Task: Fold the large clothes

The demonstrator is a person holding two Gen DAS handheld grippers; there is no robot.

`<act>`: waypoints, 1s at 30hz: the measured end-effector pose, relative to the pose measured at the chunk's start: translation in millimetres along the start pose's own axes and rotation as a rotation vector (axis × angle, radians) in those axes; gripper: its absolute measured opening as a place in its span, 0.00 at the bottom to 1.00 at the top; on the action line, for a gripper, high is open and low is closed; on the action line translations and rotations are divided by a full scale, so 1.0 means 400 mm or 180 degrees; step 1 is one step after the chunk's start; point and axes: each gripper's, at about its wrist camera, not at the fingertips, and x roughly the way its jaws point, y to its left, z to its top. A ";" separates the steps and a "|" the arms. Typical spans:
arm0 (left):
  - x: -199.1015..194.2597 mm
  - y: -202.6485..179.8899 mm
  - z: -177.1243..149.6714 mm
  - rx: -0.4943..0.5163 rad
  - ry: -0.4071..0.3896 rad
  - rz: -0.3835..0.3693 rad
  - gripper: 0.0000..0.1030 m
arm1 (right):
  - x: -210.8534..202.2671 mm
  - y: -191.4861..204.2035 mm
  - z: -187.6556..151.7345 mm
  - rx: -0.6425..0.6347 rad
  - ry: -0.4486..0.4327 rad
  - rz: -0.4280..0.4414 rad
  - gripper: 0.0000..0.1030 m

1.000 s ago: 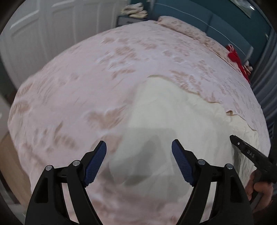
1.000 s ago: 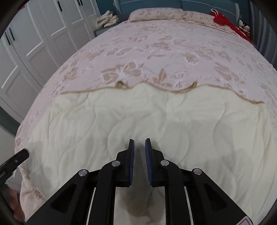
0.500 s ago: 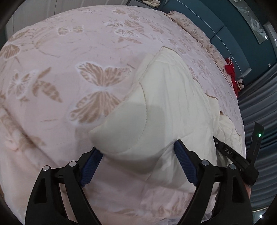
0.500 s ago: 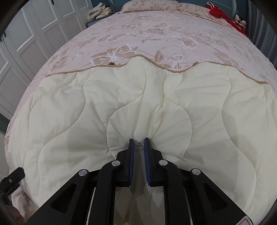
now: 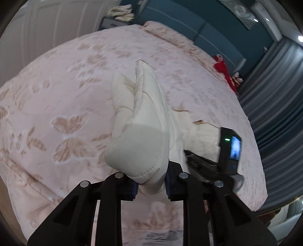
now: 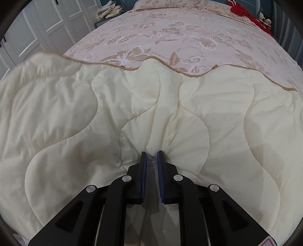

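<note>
1 cream quilt (image 6: 189,117), 1 butterfly bedspread (image 6: 189,37), 2 grippers: left gripper (image 5: 150,186), right gripper (image 6: 151,160), 1 red garment (image 6: 244,11), 1 pillow (image 6: 170,3).

Left gripper (image 5: 150,186), right gripper (image 6: 151,160): black frames, blue pads, silver screws.

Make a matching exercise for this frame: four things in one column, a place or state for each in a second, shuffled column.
Things:
1. left gripper
2. right gripper
3. red garment
4. cream quilt

Places or states:
A. lies at the far end of the bed, near the pillow
B. spread over the near part of the butterfly bedspread
C. pinches a gathered fold in the quilt's middle
D. closing on a lifted quilt corner

Pairs: 1-D, 2-C, 3-A, 4-B
</note>
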 end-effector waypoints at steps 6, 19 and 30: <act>-0.038 -0.148 0.014 0.0435 -0.0064 -0.0101 0.19 | -0.145 -0.052 -0.050 0.0166 -0.0124 0.0316 0.10; -0.024 -0.402 -0.023 0.1133 0.0021 -0.0202 0.18 | -0.149 -0.160 -0.246 0.0547 0.0051 0.0765 0.08; 0.125 -0.604 -0.097 0.1595 0.0347 -0.0250 0.18 | -0.254 -0.276 -0.310 0.0782 -0.0124 0.0893 0.03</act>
